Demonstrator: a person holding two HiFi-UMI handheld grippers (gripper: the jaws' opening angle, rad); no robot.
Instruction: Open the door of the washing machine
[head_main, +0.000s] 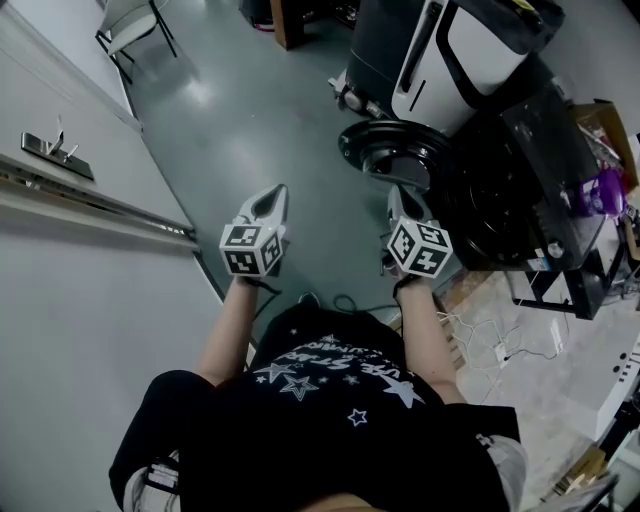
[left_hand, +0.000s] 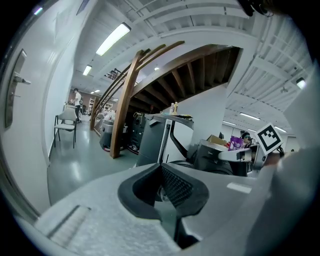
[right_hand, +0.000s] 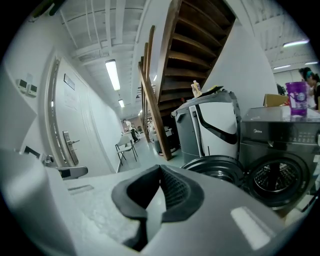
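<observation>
Your left gripper (head_main: 272, 197) and right gripper (head_main: 398, 200) both have jaws together, nothing between them, held in the air in front of you. The washing machine (head_main: 520, 180) is on your right. Its round door (head_main: 395, 150) is swung open just beyond the right gripper's tip, drum (right_hand: 272, 180) exposed. The right gripper view shows the door apart from the jaws.
</observation>
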